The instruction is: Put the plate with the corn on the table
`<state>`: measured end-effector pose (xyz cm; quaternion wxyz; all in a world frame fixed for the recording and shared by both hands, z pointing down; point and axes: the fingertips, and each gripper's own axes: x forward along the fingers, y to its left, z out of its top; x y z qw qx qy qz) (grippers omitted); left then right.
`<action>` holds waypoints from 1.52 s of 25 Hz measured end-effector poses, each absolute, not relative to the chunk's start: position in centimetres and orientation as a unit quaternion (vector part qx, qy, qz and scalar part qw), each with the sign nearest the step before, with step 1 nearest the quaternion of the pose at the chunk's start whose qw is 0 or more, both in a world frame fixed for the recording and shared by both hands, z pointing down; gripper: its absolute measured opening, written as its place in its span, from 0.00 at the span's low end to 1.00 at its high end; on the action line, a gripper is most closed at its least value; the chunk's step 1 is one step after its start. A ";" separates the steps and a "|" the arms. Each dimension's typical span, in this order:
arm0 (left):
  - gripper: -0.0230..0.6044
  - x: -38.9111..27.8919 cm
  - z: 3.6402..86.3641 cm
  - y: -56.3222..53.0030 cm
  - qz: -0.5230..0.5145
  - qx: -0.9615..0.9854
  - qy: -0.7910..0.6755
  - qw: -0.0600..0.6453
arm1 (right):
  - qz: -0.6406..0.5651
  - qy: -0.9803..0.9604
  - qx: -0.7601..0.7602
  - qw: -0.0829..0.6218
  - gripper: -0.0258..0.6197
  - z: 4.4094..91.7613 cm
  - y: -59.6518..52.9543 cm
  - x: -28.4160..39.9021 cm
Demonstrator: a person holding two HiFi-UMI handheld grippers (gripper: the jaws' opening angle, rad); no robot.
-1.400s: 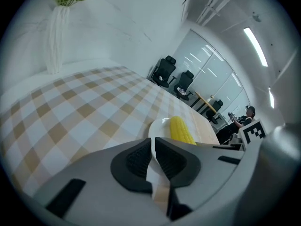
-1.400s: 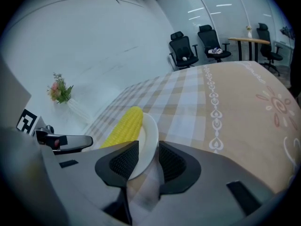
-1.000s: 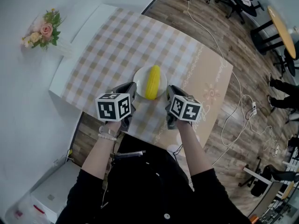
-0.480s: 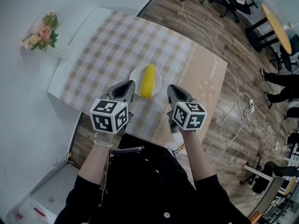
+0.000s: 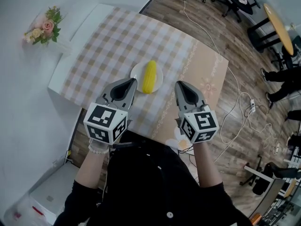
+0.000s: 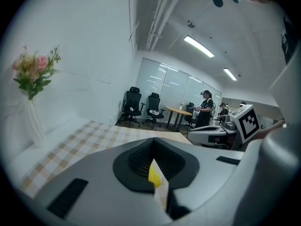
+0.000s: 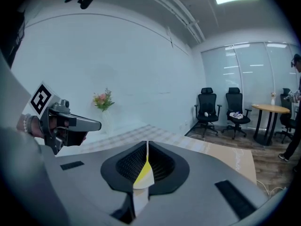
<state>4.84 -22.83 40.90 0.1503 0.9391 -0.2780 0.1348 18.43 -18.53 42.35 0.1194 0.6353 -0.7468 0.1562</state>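
Jaws now farther from plate [image 5: 136, 76]

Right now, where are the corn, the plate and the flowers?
corn [image 5: 150, 76]: head view, middle of the cob
plate [image 5: 135, 74]: head view, bare left rim
flowers [image 5: 46, 26]: head view, pink bloom

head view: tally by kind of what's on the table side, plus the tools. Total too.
plate: 1
corn: 1
checked tablecloth: 1
flowers: 1
tools: 2, the left tool and the right tool, both shut and empty
Total: 6
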 end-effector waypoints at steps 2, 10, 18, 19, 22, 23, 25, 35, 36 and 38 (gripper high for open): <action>0.06 4.7 40.1 -22.3 0.132 0.943 -0.276 0.134 | 0.139 -0.749 0.638 0.117 0.11 41.1 -18.1 18.3; 0.06 4.4 37.3 -20.6 0.099 0.946 -0.273 0.145 | 0.113 -0.757 0.637 0.092 0.11 37.7 -17.0 17.3; 0.06 5.1 35.3 -19.1 0.084 0.954 -0.253 0.136 | 0.101 -0.769 0.623 0.098 0.11 36.4 -16.4 16.7; 0.06 5.2 35.2 -19.1 0.082 0.955 -0.251 0.137 | 0.100 -0.768 0.625 0.096 0.11 36.2 -16.3 16.9; 0.06 5.3 35.1 -18.8 0.084 0.954 -0.251 0.138 | 0.097 -0.768 0.627 0.092 0.11 35.6 -16.0 17.0; 0.06 5.3 35.1 -18.6 0.085 0.954 -0.251 0.138 | 0.096 -0.768 0.626 0.092 0.11 35.4 -15.8 17.0; 0.06 5.6 35.0 -18.3 0.085 0.955 -0.248 0.140 | 0.092 -0.770 0.625 0.090 0.11 34.9 -15.6 16.9; 0.06 6.8 34.3 -17.4 0.086 0.959 -0.241 0.120 | 0.087 -0.769 0.628 0.086 0.11 34.3 -14.9 16.9; 0.06 6.8 34.4 -17.3 0.089 0.960 -0.238 0.119 | 0.088 -0.768 0.629 0.086 0.11 34.4 -14.8 16.9; 0.06 6.9 34.5 -17.2 0.091 0.961 -0.232 0.123 | 0.089 -0.767 0.630 0.087 0.11 34.5 -14.7 16.9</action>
